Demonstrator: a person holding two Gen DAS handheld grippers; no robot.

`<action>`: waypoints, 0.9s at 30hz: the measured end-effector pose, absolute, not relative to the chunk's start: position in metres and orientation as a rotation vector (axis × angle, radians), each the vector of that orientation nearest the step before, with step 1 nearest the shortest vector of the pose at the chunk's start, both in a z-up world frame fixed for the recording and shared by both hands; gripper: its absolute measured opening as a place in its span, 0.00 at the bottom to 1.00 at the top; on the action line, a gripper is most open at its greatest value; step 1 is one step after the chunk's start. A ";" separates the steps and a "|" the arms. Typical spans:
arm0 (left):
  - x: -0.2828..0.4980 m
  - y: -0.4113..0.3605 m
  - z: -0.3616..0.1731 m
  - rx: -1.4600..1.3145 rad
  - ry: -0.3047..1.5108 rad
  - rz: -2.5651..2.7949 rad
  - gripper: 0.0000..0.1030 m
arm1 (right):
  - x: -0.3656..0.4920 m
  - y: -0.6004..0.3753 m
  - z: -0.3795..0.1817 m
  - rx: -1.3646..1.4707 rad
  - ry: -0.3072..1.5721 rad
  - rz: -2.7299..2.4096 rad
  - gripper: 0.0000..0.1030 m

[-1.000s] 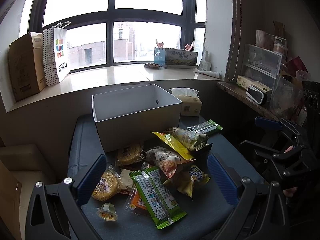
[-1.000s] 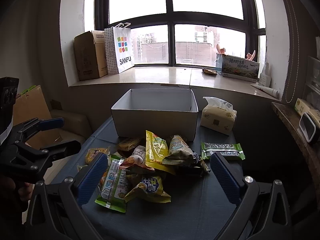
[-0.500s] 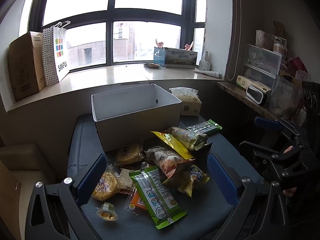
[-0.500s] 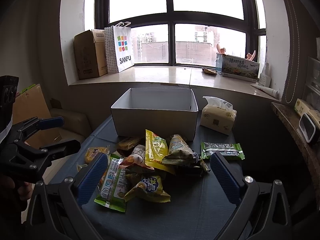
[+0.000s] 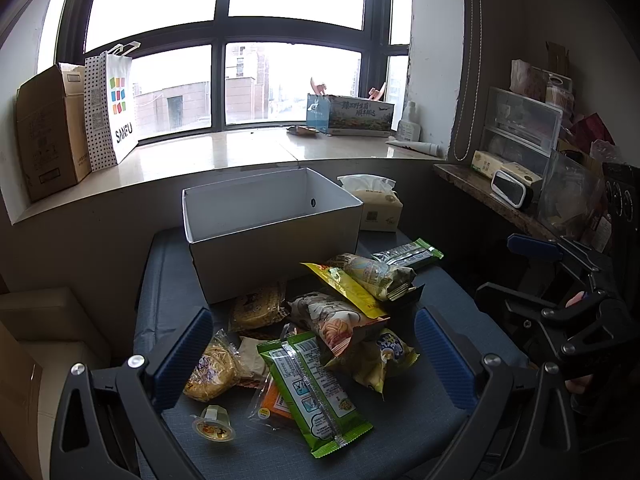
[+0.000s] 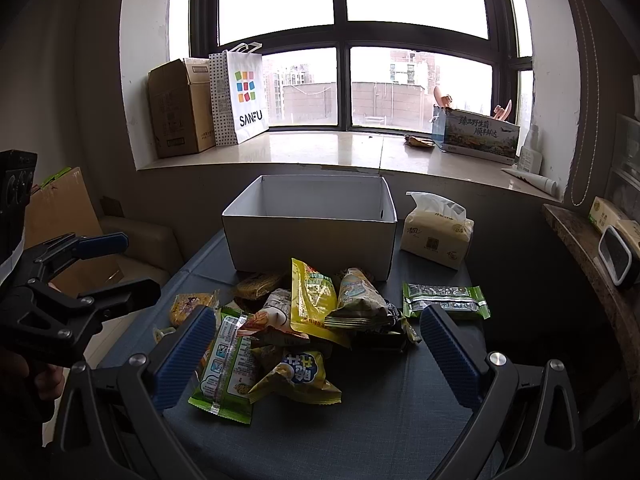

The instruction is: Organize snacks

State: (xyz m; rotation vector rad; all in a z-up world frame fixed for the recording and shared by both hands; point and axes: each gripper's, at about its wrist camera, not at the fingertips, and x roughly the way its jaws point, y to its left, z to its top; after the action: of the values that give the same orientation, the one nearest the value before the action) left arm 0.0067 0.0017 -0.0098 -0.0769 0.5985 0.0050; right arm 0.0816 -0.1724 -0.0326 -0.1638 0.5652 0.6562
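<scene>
A pile of snack packets [image 5: 332, 320] lies on a dark blue table [image 5: 168, 288], in front of an empty white box [image 5: 272, 236]. The pile holds a green packet [image 5: 316, 388], a yellow packet [image 6: 312, 300], a round jelly cup [image 5: 212, 428] and a separate green bar [image 6: 444, 300]. The box also shows in the right wrist view [image 6: 312, 240]. My left gripper [image 5: 312, 360] is open and empty above the near side of the pile. My right gripper [image 6: 316, 352] is open and empty, also over the pile's near side.
A tissue pack [image 6: 436, 236] stands right of the box. The window sill behind holds a cardboard box [image 5: 48, 136], a SANFU bag [image 5: 116, 108] and a printed carton [image 5: 352, 116]. A shelf with drawers [image 5: 520, 132] is at the right.
</scene>
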 end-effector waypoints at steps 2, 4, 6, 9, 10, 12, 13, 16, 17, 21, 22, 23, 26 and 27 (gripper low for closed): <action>0.007 0.002 -0.010 -0.077 0.599 0.005 1.00 | 0.082 -0.172 -0.033 -0.163 0.566 0.656 1.00; 0.007 0.002 -0.010 -0.076 0.600 0.005 1.00 | 0.082 -0.172 -0.033 -0.161 0.566 0.657 1.00; 0.006 0.002 -0.010 -0.076 0.599 0.004 1.00 | 0.087 -0.176 -0.033 -0.145 0.568 0.652 1.00; 0.006 0.003 -0.011 -0.082 0.601 0.001 1.00 | 0.103 -0.185 -0.037 -0.112 0.596 0.646 1.00; 0.006 0.003 -0.012 -0.084 0.602 0.001 1.00 | 0.112 -0.189 -0.040 -0.097 0.614 0.647 1.00; 0.007 0.005 -0.015 -0.090 0.607 0.002 1.00 | 0.137 -0.195 -0.047 -0.061 0.678 0.612 1.00; 0.007 0.006 -0.016 -0.091 0.609 0.003 1.00 | 0.150 -0.198 -0.051 -0.038 0.704 0.594 1.00; 0.006 0.008 -0.018 -0.092 0.611 0.005 1.00 | 0.198 -0.209 -0.068 0.054 0.818 0.522 1.00; 0.006 0.009 -0.019 -0.095 0.610 0.005 1.00 | 0.216 -0.213 -0.076 0.092 0.865 0.499 1.00; 0.006 0.012 -0.021 -0.101 0.609 0.002 1.00 | 0.286 -0.216 -0.114 0.177 1.060 0.318 1.00; 0.006 0.013 -0.022 -0.101 0.610 0.003 1.00 | 0.301 -0.216 -0.123 0.186 1.088 0.277 1.00; 0.007 0.013 -0.023 -0.100 0.612 0.004 1.00 | 0.314 -0.215 -0.131 0.204 1.115 0.239 1.00; 0.007 0.017 -0.026 -0.103 0.617 0.008 1.00 | 0.352 -0.209 -0.155 0.260 1.205 0.156 1.00; 0.007 0.018 -0.027 -0.107 0.617 0.009 1.00 | 0.364 -0.207 -0.164 0.279 1.247 0.107 1.00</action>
State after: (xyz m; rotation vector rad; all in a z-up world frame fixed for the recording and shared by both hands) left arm 0.0068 0.0182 -0.0268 -0.1070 0.6172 0.0089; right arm 0.3642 -0.2072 -0.1640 0.2794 1.2474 0.1075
